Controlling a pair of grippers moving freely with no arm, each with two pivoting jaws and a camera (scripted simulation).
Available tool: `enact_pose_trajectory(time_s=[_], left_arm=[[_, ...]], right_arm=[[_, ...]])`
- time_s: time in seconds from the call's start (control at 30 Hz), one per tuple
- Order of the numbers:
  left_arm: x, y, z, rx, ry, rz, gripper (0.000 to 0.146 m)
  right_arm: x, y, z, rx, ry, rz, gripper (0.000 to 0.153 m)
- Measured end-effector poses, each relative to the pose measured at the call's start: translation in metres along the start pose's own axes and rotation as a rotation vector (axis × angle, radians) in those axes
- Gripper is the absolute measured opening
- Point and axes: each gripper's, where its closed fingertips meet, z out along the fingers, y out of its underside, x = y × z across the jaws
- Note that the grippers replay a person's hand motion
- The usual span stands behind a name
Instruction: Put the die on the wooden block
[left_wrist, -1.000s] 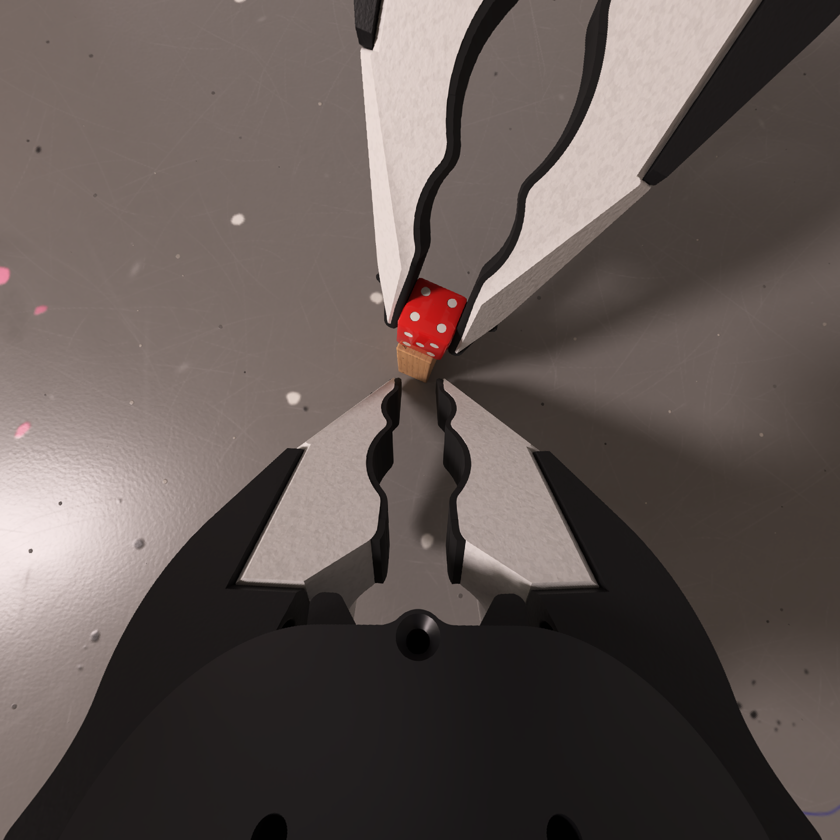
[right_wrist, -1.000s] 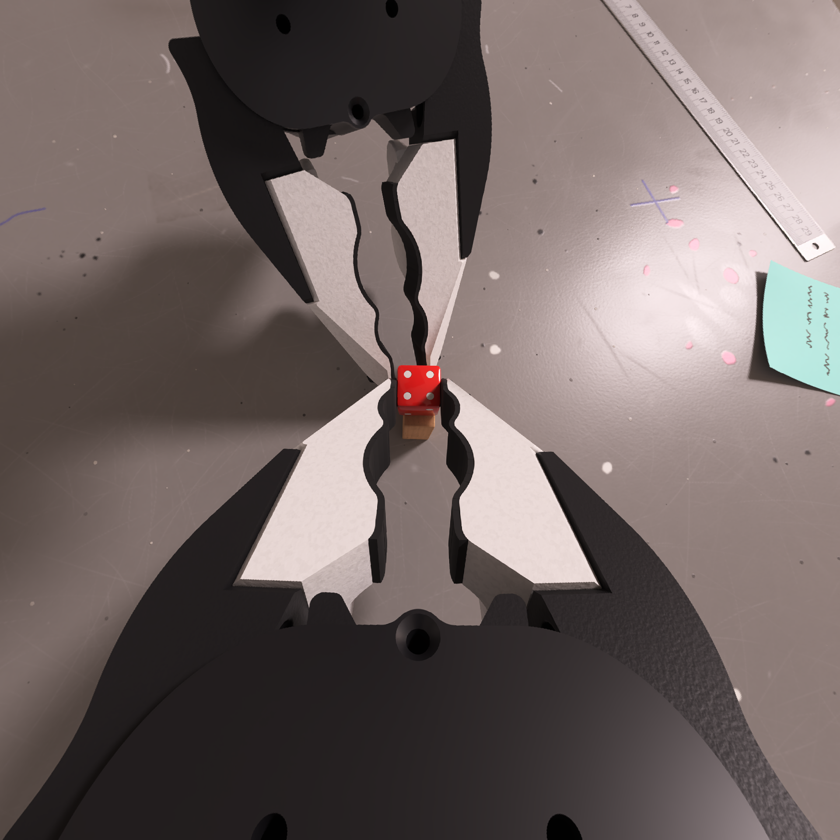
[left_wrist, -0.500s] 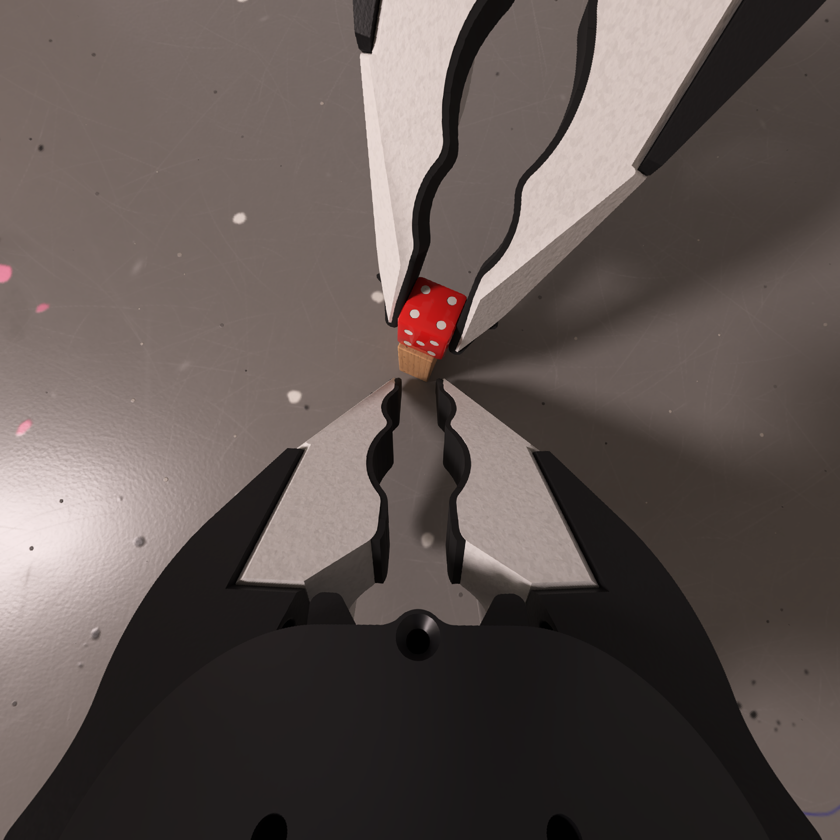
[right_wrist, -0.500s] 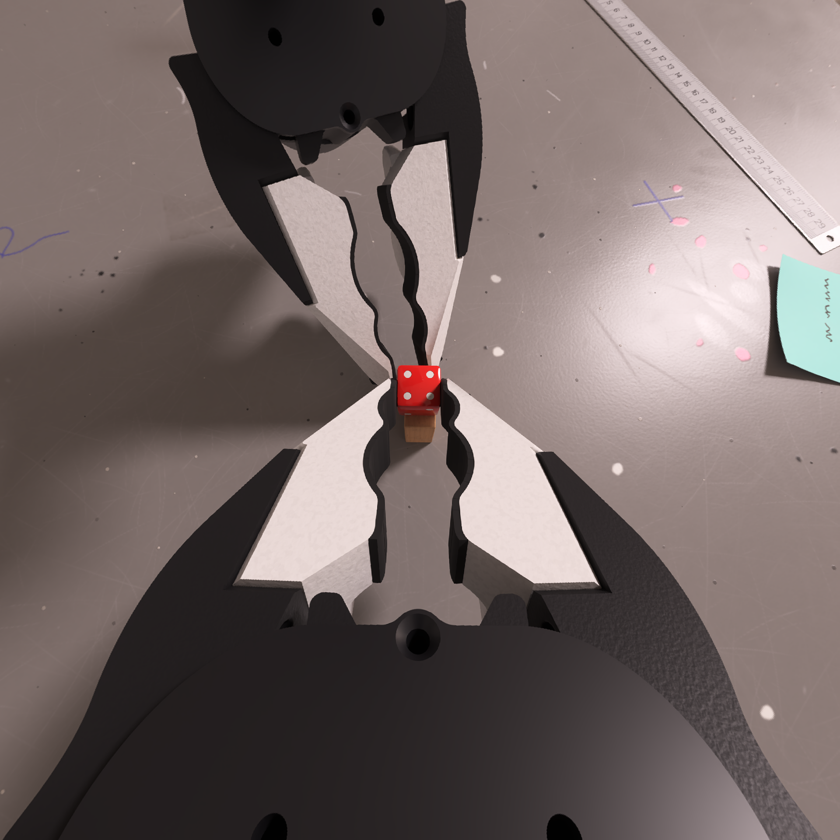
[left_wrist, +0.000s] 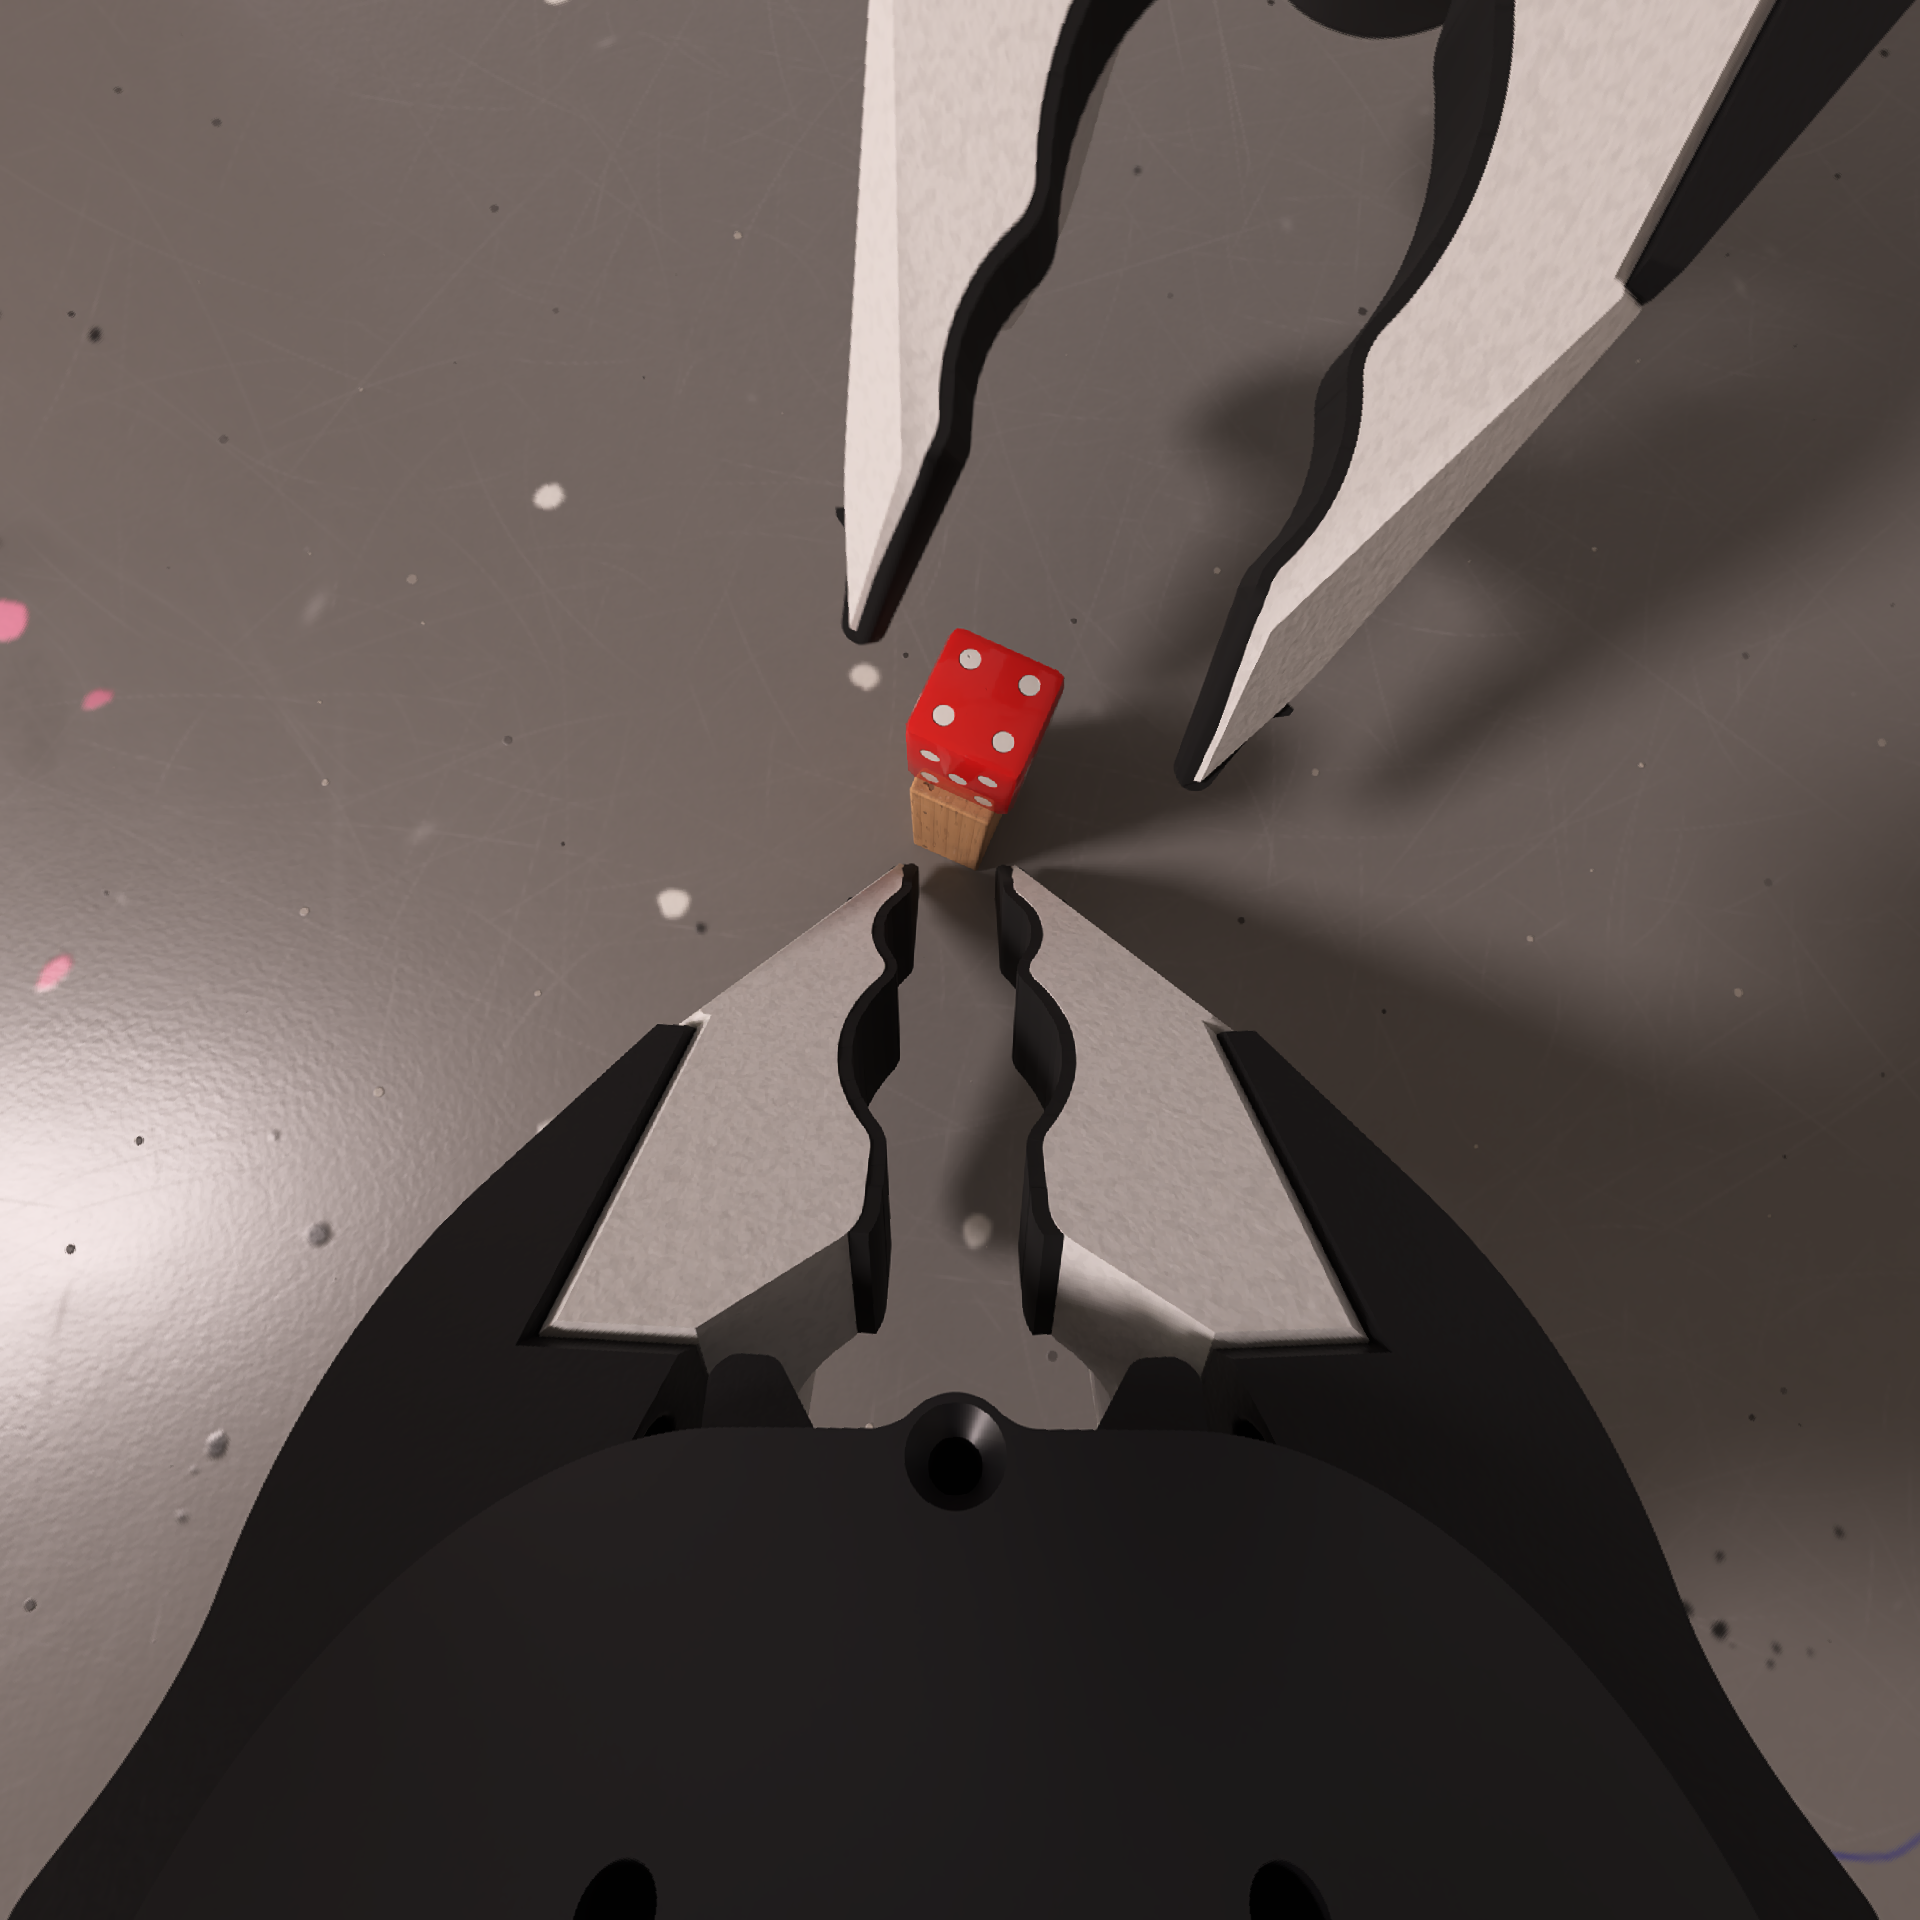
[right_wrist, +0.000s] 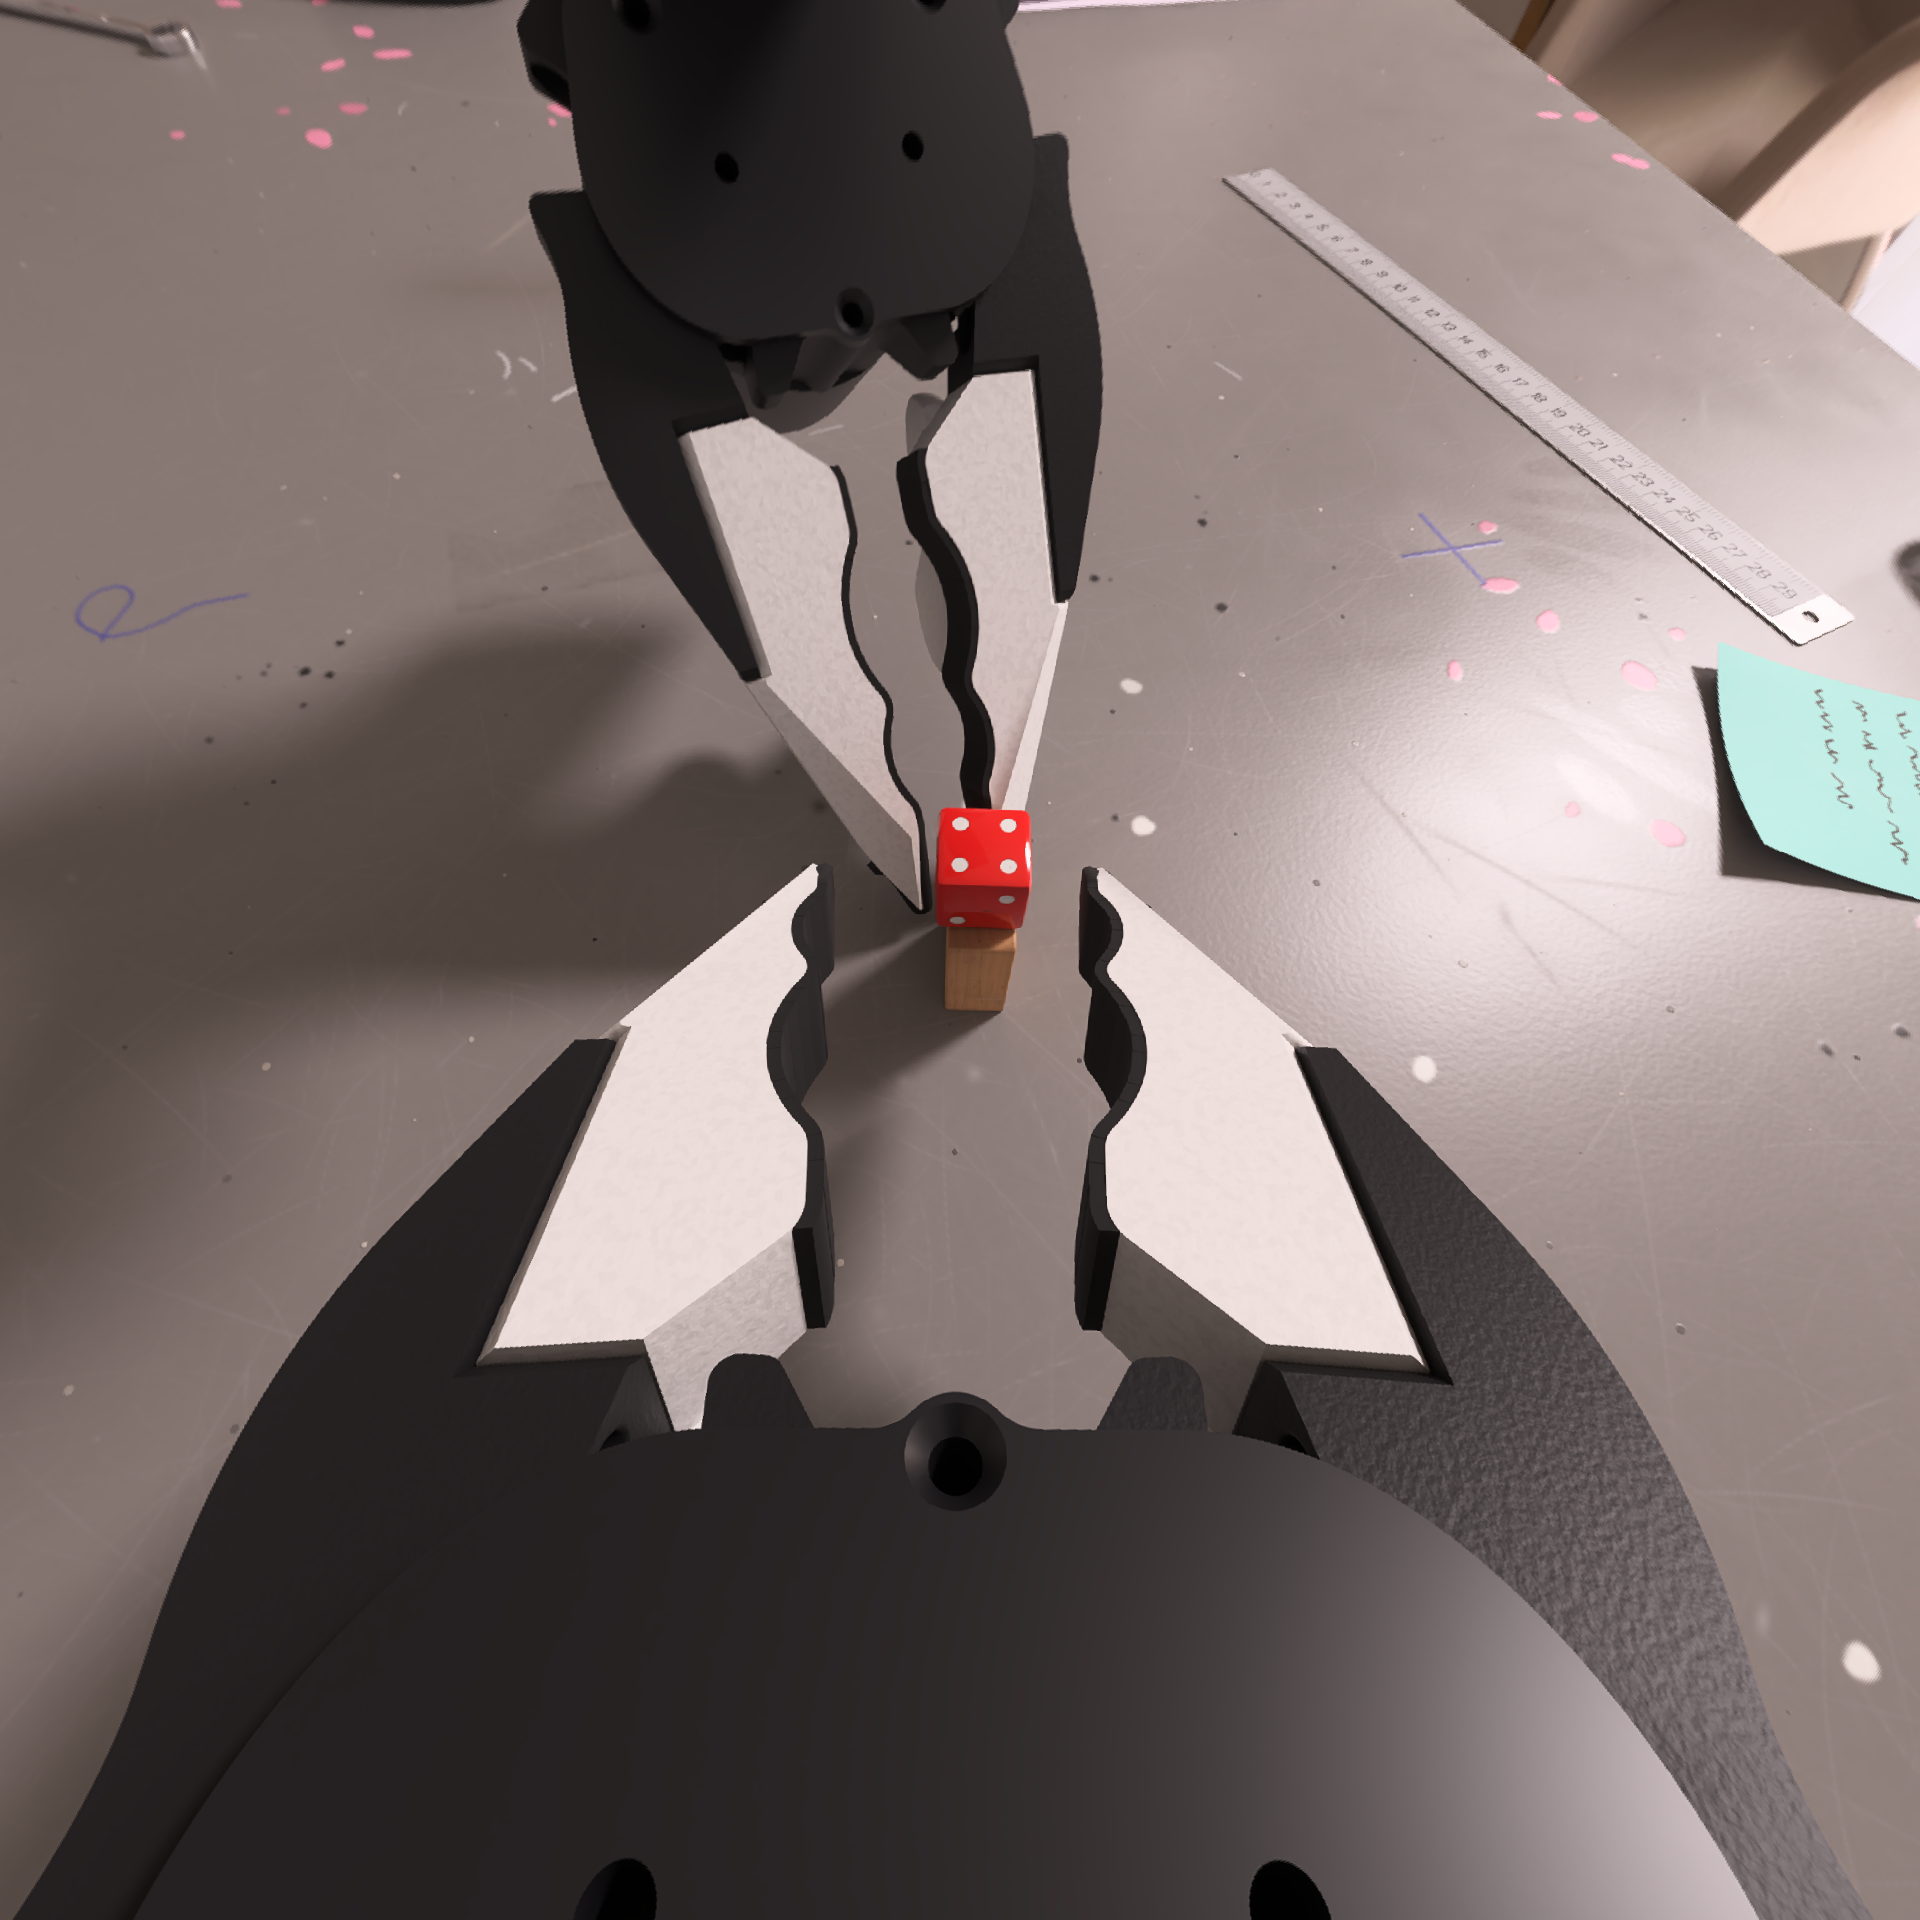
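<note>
Spread wide since half a second ago: right tongs (right_wrist: 954, 878), which then pinched the die, now with both fingers clear of it and nothing held. Pulled back a little too, so that more of the table (right_wrist: 1351, 1039) shows around the wooden block (right_wrist: 977, 971).

Nearest, the right tongs' fingertips, standing one on each side of the block and apart from it. Between them the block itself, upright on the table. Directly on top of the block, the red die (right_wrist: 982, 868), sitting square but overhanging the block's edges, since wider than it. Just behind the block, left tongs (left_wrist: 953, 883), fingers a narrow gap apart with the tips right at the block's foot; cannot tell whether pinching the block or only beside it. Well beyond the block to the right, a blue-green note (right_wrist: 1818, 769) and a steel ruler (right_wrist: 1538, 400).

Step in hand, by the look of it: letting go after placing. Die on the block, so task nearly or wholly done. Next move calls for drawing the right tongs straight back or up without brushing the die, then easing the left tongs off without nudging the block. Top-heavy stack, likely to tip at a light knock.
</note>
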Motion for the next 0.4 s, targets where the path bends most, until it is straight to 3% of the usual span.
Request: enact_pose_trajectory(time_s=[0.4], left_arm=[[0.0002, 0.0001, -0.0003, 0.0, 0.002, -0.003, 0.015]], right_arm=[[-0.0033, 0.0042, 0.0015, -0.029, -0.009, -0.014, 0.041]])
